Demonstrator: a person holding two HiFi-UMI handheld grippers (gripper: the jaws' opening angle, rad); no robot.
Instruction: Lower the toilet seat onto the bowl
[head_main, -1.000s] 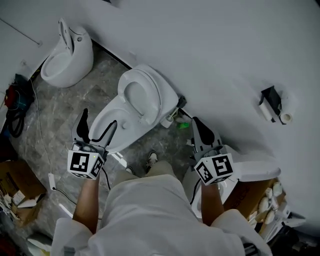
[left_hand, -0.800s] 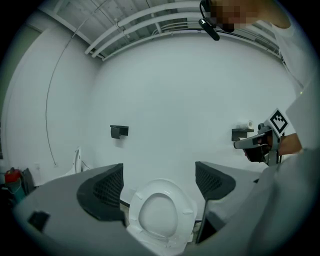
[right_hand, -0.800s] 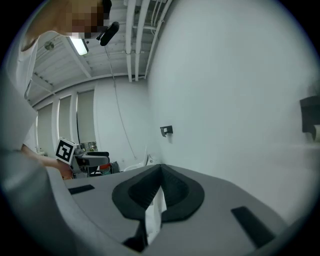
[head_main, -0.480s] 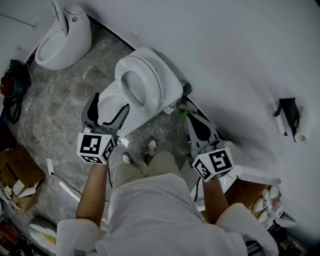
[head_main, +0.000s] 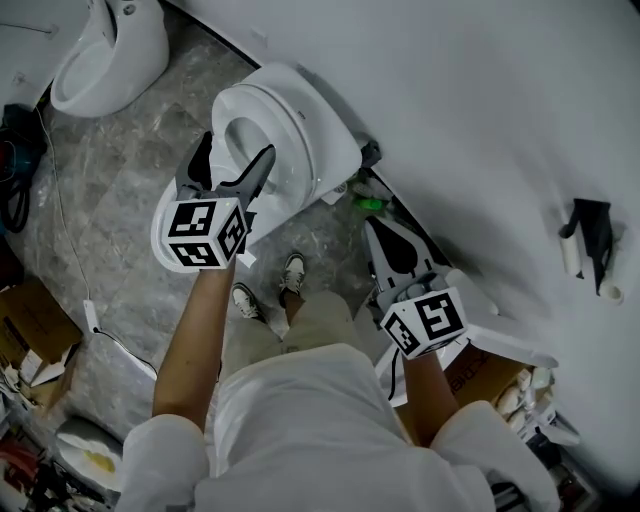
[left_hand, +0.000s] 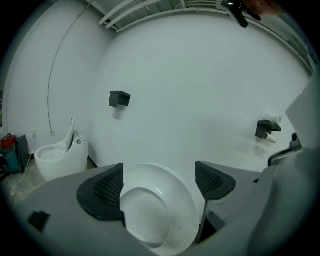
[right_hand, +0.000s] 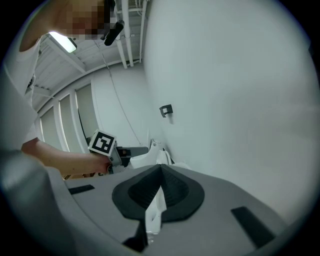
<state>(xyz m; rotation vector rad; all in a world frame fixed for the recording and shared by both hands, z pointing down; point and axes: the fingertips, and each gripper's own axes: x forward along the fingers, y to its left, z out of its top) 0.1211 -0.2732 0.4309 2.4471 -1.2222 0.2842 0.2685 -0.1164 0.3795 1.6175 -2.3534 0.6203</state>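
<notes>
The left gripper (left_hand: 160, 184) is released, its jaws wide apart. The raised toilet seat (head_main: 292, 140) shows between them, and I cannot tell whether they touch it. The seat stands up at the back of the toilet, against the wall (head_main: 480, 110), not down on the bowl (head_main: 160, 240), whose rim juts out beside that gripper's marker cube (head_main: 205, 232). The right gripper (right_hand: 160, 169) is clenched, pad tips meeting on nothing, and is held to the right of the toilet, near the wall. The person's shoes (head_main: 292, 272) stand just in front of the toilet. A second toilet (head_main: 105, 50) sits well apart to its left.
</notes>
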